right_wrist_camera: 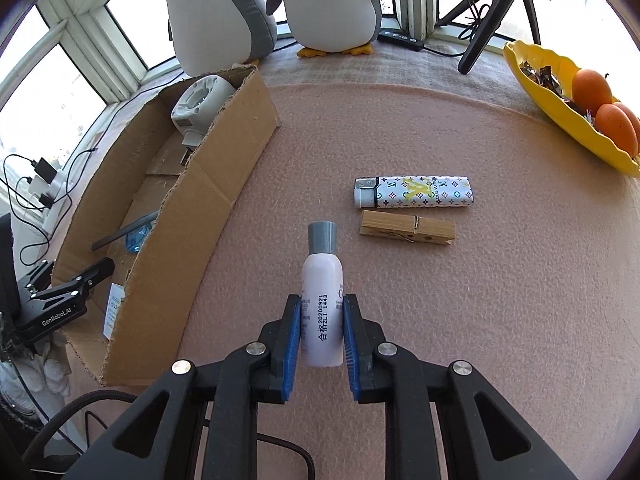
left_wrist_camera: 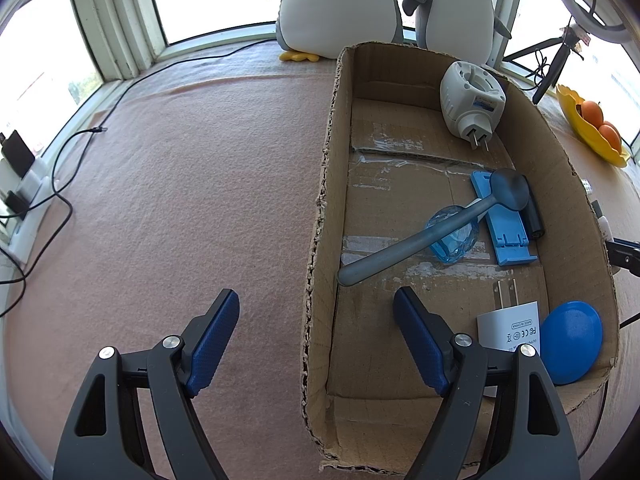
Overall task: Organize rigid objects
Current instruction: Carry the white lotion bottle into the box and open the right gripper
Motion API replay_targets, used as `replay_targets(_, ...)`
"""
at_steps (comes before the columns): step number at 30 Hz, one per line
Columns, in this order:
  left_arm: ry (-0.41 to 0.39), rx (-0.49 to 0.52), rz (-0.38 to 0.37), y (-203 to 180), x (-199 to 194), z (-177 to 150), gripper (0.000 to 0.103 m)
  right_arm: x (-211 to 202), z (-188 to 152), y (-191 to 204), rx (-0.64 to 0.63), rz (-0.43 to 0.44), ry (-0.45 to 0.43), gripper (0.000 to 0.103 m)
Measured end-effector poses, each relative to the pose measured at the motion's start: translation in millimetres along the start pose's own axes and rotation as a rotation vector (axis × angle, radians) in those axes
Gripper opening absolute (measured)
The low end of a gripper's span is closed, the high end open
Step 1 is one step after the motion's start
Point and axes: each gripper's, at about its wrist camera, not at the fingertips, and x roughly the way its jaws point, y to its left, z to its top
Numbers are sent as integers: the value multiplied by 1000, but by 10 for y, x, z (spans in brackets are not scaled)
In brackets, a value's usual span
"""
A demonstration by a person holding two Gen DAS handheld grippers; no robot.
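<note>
Right tool (right_wrist_camera: 322, 334) clamped on bottle (right_wrist_camera: 323, 300) | left tool (left_wrist_camera: 316, 336) apart, straddling box wall (left_wrist_camera: 320, 240) | lighter (right_wrist_camera: 412, 193), clothespin (right_wrist_camera: 407, 233) near bottle

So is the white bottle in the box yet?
Not yet. The white bottle is outside the cardboard box, clamped between the right gripper jaws.

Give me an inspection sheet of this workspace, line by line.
Surface: pink felt mat.
Job's things: cardboard box holds grey spoon, white plug device, blue stand, blue disc; lighter and clothespin lie on the mat.
Clutter: yellow fruit dish, plush penguins.
Grippers: left gripper open; right gripper shut on white bottle.
Cables: black cable.
Surroundings: windows, tripod.
</note>
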Motion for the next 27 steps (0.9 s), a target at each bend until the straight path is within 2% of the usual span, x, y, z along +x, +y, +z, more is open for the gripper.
replay_targets(9, 0, 0, 0, -1, 0, 0, 81, -402, 209, 371, -53, 44, -112, 18)
replay_targets(15, 0, -1, 0, -2, 0, -1, 81, -418, 273, 690, -109, 76, -123, 18)
replay_targets(27, 0, -1, 0, -1, 1, -3, 81, -223, 272, 1077, -198, 61, -92, 18)
